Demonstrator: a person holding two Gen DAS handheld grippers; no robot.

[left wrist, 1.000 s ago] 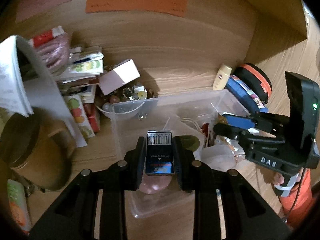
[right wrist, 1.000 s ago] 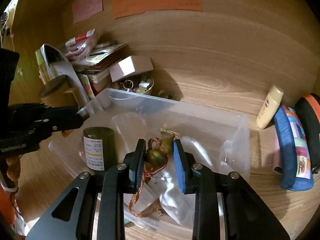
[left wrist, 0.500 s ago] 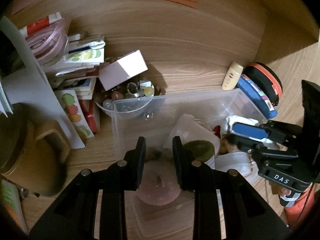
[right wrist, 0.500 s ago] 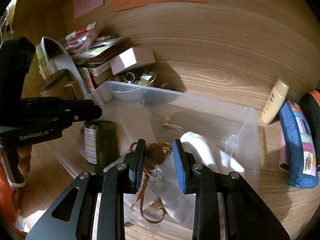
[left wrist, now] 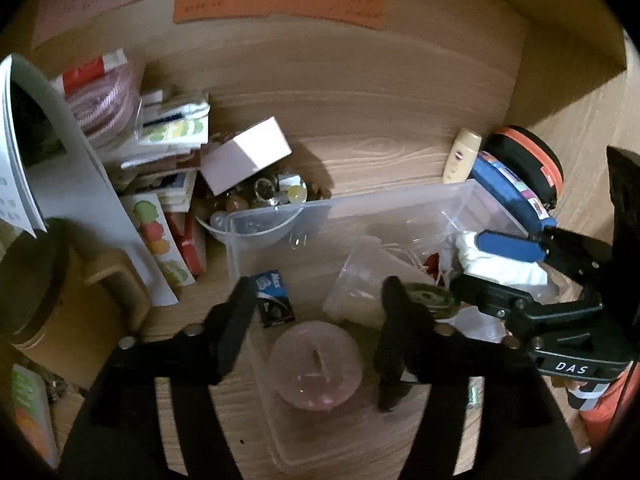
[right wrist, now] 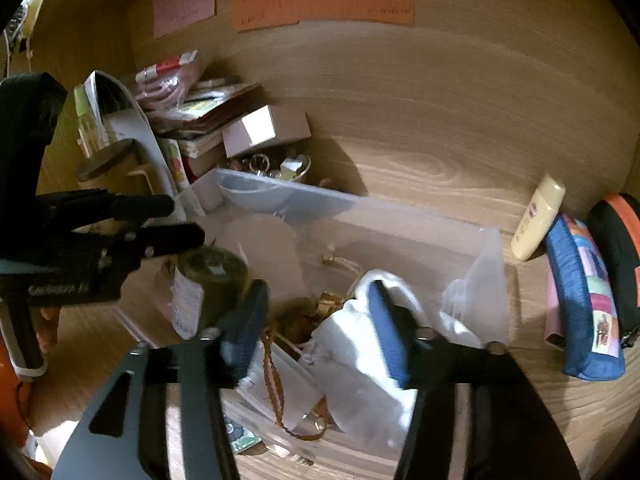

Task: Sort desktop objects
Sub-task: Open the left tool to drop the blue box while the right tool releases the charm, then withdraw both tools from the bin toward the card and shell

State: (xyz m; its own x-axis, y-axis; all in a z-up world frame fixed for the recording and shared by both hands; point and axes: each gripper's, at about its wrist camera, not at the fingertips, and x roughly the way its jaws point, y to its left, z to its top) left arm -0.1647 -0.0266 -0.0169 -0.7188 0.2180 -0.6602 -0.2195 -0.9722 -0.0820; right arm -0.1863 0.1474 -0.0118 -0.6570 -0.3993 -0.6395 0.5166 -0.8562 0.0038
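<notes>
A clear plastic bin point(left wrist: 360, 204) sits on the wooden desk; it also shows in the right wrist view point(right wrist: 400, 224). My left gripper point(left wrist: 316, 300) is open above its near left corner. A small black staple box point(left wrist: 272, 300) lies in the bin beside the left finger, with a pink round candle point(left wrist: 316, 364) below it. My right gripper point(right wrist: 316, 320) is open over a brown braided cord with a bell point(right wrist: 296, 332) and a white cloth point(right wrist: 360, 344). A dark green jar point(right wrist: 208, 288) stands in the bin to its left.
A pile of booklets, a pink box point(left wrist: 246, 154) and a bowl of trinkets point(left wrist: 260, 200) lie behind the bin at left. A cream tube point(right wrist: 538, 220), a blue pouch point(right wrist: 580, 300) and an orange-rimmed case point(left wrist: 528, 164) lie at right. A brown lidded jar point(left wrist: 36, 292) stands at left.
My left gripper opened and let the small black box drop into the bin. My right gripper opened and let go of the bell on the cord, which now lies in the bin.
</notes>
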